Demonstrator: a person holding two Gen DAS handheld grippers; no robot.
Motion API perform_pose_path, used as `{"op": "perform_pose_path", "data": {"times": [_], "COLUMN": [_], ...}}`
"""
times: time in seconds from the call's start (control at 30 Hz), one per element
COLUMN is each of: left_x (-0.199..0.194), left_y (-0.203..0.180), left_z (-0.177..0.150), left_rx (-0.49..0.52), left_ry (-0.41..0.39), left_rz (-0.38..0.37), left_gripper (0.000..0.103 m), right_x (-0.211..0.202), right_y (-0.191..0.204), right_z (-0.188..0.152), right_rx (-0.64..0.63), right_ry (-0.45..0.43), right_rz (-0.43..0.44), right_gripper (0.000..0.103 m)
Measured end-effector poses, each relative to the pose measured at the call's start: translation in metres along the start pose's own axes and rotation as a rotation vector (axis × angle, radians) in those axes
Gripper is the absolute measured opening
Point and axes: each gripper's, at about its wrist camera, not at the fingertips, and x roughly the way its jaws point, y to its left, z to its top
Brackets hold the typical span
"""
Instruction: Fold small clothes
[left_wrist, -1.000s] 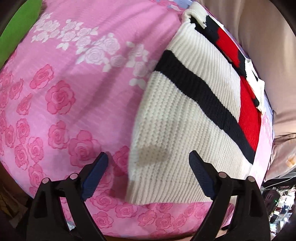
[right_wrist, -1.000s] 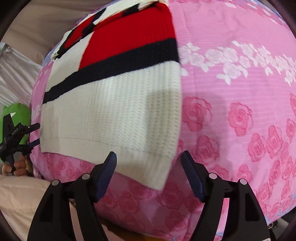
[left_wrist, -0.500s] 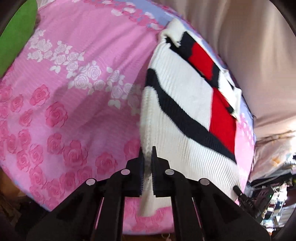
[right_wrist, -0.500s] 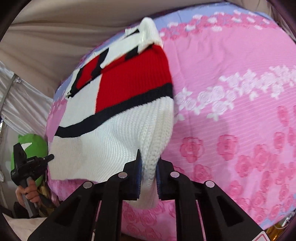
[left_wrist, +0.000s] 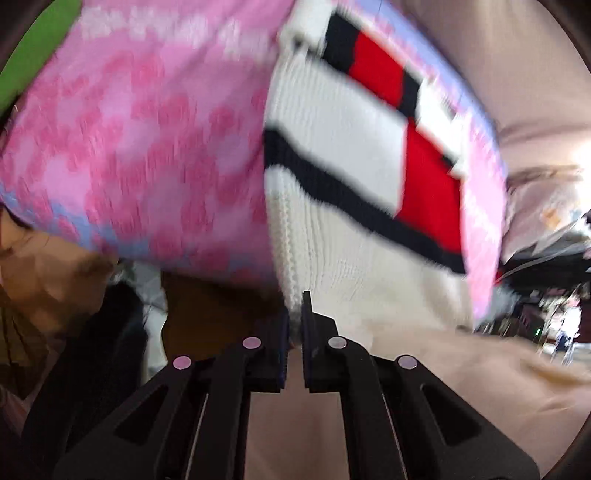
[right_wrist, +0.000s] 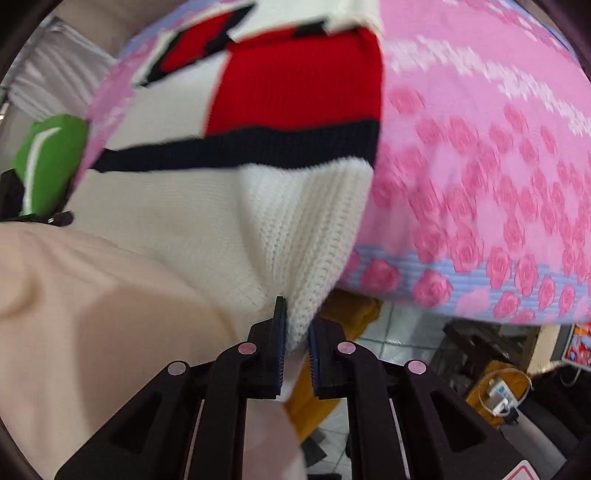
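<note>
A small knit sweater (left_wrist: 332, 147), white with a dark band and red blocks, lies on a pink rose-print sheet (left_wrist: 147, 147). My left gripper (left_wrist: 294, 325) is shut on the sweater's near left hem corner, which is lifted off the sheet and pulled toward the camera. In the right wrist view the same sweater (right_wrist: 258, 184) rises from the sheet (right_wrist: 480, 166), and my right gripper (right_wrist: 296, 332) is shut on its near right hem corner. The knit stretches taut from both pinched corners. Both views are blurred by motion.
A green object (right_wrist: 48, 158) sits at the sheet's left side. Beige fabric (right_wrist: 92, 314) fills the near foreground of both views. Past the sheet's near edge lie a tiled floor, an orange cloth (right_wrist: 351, 310) and a basket with cables (right_wrist: 498, 391).
Both grippers closed on the hem corners, then rose and drew back toward the near edge, lifting the sweater's lower part off the sheet.
</note>
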Motion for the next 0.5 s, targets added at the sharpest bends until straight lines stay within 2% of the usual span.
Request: {"op": "perform_pose_path", "data": {"times": [0.03,0.1,0.13,0.17,0.23,0.33,0.37,0.4,0.43,0.47,0.5], "left_x": [-0.009,-0.023,-0.027,-0.027,-0.017,0.010,0.024,0.031,0.045,0.055,0.061], "left_y": [-0.005,-0.015,-0.025,-0.035,-0.052,-0.065,-0.068,-0.066,-0.067,-0.067,-0.064], "left_z": [0.014,0.049,0.076,0.098,0.148,0.205,0.223,0.228,0.237,0.244,0.247], "left_rx": [0.003,0.039,0.078,0.096,0.108,0.094,0.094,0.086,0.077,0.069,0.055], "left_ry": [-0.042,-0.135,-0.212,-0.262,-0.344,-0.392,-0.396,-0.409,-0.426,-0.429,-0.431], "left_rz": [-0.012,-0.049,-0.028,-0.023,-0.008,0.034,0.065,0.098,0.157,0.193,0.207], "left_gripper": [0.005,0.004,0.004,0.004,0.004,0.005,0.009,0.009,0.012,0.015,0.028], "right_x": [-0.014,-0.043,-0.052,-0.056,-0.058,-0.032,-0.022,-0.011,-0.001,0.004,0.005], "right_y": [0.004,-0.001,-0.009,-0.017,-0.039,-0.083,-0.088,-0.094,-0.098,-0.100,-0.105], "right_z": [0.014,0.061,0.087,0.107,0.156,0.227,0.241,0.254,0.263,0.266,0.268], "right_rx": [-0.019,-0.001,0.022,0.045,0.124,0.315,0.343,0.376,0.423,0.456,0.500], "right_ry": [-0.056,-0.232,-0.311,-0.368,-0.472,-0.553,-0.558,-0.554,-0.553,-0.559,-0.577], "right_rz": [0.005,0.037,0.042,0.054,0.070,0.158,0.161,0.153,0.139,0.132,0.141], "right_gripper": [0.010,0.009,0.009,0.006,0.006,0.006,0.007,0.008,0.014,0.016,0.018]}}
